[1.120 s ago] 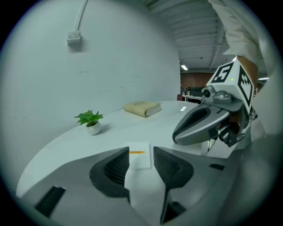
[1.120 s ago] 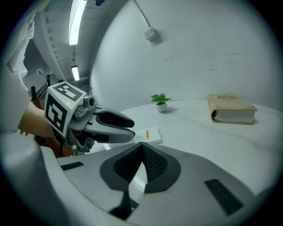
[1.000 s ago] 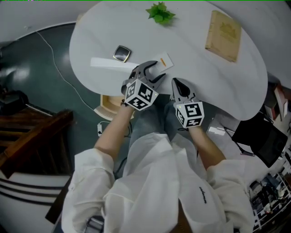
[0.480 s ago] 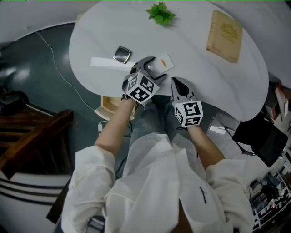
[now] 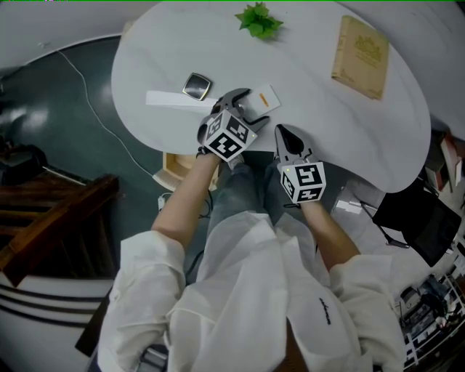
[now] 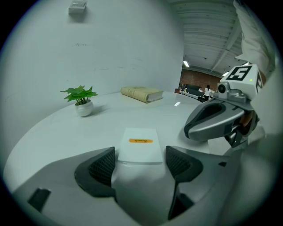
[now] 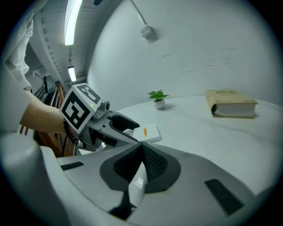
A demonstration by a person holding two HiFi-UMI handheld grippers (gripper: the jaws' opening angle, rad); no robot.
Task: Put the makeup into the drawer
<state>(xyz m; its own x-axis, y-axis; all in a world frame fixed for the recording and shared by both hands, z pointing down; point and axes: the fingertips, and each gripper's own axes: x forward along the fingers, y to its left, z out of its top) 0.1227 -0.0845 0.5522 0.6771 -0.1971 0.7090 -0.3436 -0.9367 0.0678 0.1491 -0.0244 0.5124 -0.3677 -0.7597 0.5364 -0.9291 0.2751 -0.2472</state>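
The left claw is released. Its jaws have just been opening, and they stand wide with the near end of the small white box in the gap, the pads on neither side pressing it. The right claw is clenched on nothing I can see and hangs just right of that box, over the near edge of the table.

By my reading the task has barely begun. The box, which has an orange label, lies flat on the table. In the head view a dark compact and a long white carton lie to the left of it, both untouched. A pale wooden piece shows below the table edge, down and left of the box. I take it for the drawer, but I cannot tell how far it is open or what it holds. If all three are makeup, each has yet to be moved.

The box sits close to the near edge, so a short pull toward the person clears the table. Beyond the box the top is bare up to the potted plant. The book is well apart to its right.
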